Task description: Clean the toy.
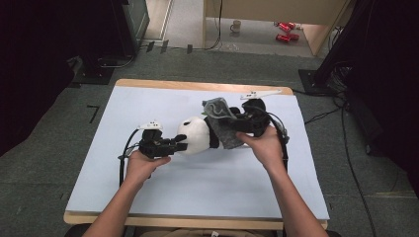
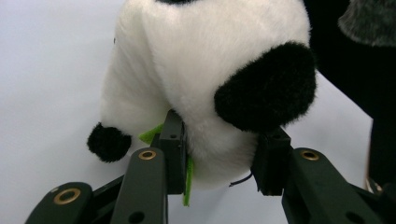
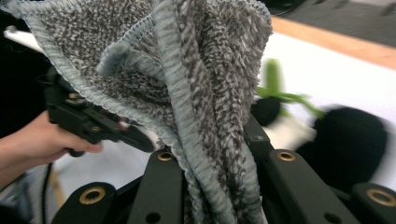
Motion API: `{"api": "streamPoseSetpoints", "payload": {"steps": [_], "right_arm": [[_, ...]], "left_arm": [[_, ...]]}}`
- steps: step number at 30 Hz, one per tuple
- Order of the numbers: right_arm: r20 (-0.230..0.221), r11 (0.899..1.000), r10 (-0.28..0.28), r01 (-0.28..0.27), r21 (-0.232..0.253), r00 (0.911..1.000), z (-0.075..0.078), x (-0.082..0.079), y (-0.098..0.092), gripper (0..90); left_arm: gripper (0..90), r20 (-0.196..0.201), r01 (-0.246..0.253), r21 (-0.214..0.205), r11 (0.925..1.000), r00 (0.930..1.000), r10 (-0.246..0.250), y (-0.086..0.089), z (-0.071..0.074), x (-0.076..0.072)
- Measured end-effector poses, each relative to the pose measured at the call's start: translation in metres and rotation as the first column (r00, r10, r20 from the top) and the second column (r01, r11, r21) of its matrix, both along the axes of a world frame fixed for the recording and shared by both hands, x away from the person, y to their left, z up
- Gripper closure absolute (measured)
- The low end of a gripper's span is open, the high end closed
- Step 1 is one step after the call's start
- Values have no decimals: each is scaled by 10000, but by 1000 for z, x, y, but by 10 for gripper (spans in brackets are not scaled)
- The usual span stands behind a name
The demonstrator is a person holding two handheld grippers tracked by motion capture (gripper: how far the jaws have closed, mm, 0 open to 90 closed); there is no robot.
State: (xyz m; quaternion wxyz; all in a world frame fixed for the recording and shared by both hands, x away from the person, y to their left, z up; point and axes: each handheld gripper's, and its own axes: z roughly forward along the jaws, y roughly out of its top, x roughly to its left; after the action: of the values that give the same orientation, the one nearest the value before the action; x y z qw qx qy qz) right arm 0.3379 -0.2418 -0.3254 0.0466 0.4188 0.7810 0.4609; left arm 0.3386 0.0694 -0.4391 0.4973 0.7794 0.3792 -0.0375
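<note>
The panda [image 1: 197, 134] lies on its side mid-bench [image 1: 148, 197]. The left claw [image 1: 179, 143] is closed on the panda's head, jaws pressed into the white fur. The right claw [image 1: 240, 122] pinches a grey cloth [image 1: 222, 123], bunched over the panda's dark body. By my reading, wiping or covering is just under way; most of the panda remains bare.

Plush panda [image 2: 205, 74]: soft, fluffy pile. Grey cloth [image 3: 187, 84]: coarse looped terry, stitched edge. Gripper jaws: matt black plastic.
</note>
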Motion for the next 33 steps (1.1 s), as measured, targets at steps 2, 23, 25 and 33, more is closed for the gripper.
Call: {"api": "streamPoseSetpoints", "payload": {"steps": [2, 23, 25, 33], "right_arm": [[-134, 9995, 314, -313, 46, 9994, -4, -2, 13, 751], [-683, 9975, 605, -628, -327, 9958, -62, 17, 37, 763], [-827, 9988, 300, -331, -368, 9961, -64, 21, 27, 770], [-893, 9997, -134, 115, -213, 9959, -57, 26, 4, 770]], "left_arm": [[629, 127, -69, 151, 9999, 9999, 67, -2, 0, -4], [603, 175, -730, 631, 9953, 9973, 720, -3, -9, 5], [600, 45, -594, 445, 9972, 9982, 592, 0, -9, 9], [598, 354, -728, 388, 9966, 9968, 714, 1, -11, 11]]}}
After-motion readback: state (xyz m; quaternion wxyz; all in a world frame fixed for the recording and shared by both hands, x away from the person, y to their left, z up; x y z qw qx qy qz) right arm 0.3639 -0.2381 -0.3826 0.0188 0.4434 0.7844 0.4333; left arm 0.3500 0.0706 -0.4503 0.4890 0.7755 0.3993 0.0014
